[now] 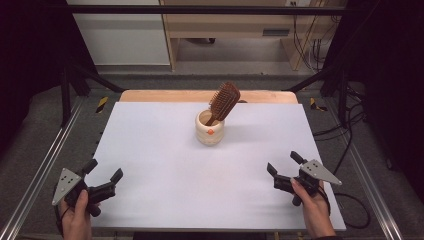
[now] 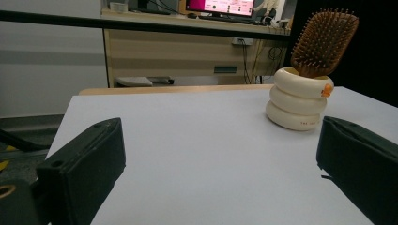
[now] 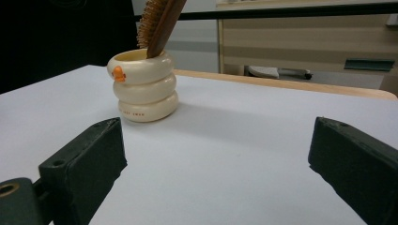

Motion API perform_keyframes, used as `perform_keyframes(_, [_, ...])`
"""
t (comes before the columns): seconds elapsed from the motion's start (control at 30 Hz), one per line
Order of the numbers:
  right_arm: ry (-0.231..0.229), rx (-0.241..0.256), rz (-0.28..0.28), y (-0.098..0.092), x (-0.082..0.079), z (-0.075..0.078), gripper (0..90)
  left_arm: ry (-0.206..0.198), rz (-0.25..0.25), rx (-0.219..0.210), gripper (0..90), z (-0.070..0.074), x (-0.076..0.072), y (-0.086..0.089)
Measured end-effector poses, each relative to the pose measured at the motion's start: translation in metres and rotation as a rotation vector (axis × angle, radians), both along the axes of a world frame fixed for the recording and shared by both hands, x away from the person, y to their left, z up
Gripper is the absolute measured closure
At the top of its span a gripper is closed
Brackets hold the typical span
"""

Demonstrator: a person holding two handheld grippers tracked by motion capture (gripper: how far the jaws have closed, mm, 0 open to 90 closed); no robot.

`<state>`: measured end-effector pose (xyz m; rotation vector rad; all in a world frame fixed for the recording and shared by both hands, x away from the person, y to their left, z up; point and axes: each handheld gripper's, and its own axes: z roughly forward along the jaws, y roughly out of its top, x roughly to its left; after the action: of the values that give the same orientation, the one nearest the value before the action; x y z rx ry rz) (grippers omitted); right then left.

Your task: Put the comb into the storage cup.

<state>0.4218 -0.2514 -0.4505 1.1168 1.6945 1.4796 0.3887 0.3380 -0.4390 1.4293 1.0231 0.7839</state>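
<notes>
A cream ringed holder (image 1: 209, 129) (image 2: 297, 99) (image 3: 143, 86) with a small orange mark stands near the middle-back of the white table top (image 1: 165, 165). A brown wooden paddle hairbrush (image 1: 223, 102) (image 2: 323, 43) (image 3: 158, 22) stands in it, handle down, head leaning to the right. My left gripper (image 1: 103, 173) (image 2: 220, 161) rests at the front left corner, open and empty. My right gripper (image 1: 284, 162) (image 3: 218, 161) sits at the front right, also open with nothing between its jaws. Both are well short of the holder.
The table top has a wooden strip (image 1: 165, 95) along its far edge. Metal frame rails (image 1: 45, 165) run down both sides. A wooden desk (image 2: 187, 51) and cables (image 1: 307, 47) stand beyond the table. A black cable (image 1: 355, 212) trails off the front right.
</notes>
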Motion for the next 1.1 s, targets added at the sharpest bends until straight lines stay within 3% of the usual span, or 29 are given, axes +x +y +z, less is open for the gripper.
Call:
perform_keyframes(0.67, [-0.018, -0.019, 0.065, 0.02, 0.005, -0.003, 4.5, 0.002, -0.031, -0.019, 1.6, 0.0, 0.001, -0.004])
perform_keyframes(1.1, [-0.005, -0.017, 0.108, 0.028, 0.009, -0.007, 4.6, -0.021, -0.065, -0.006, 1.6, 0.002, 0.001, -0.013])
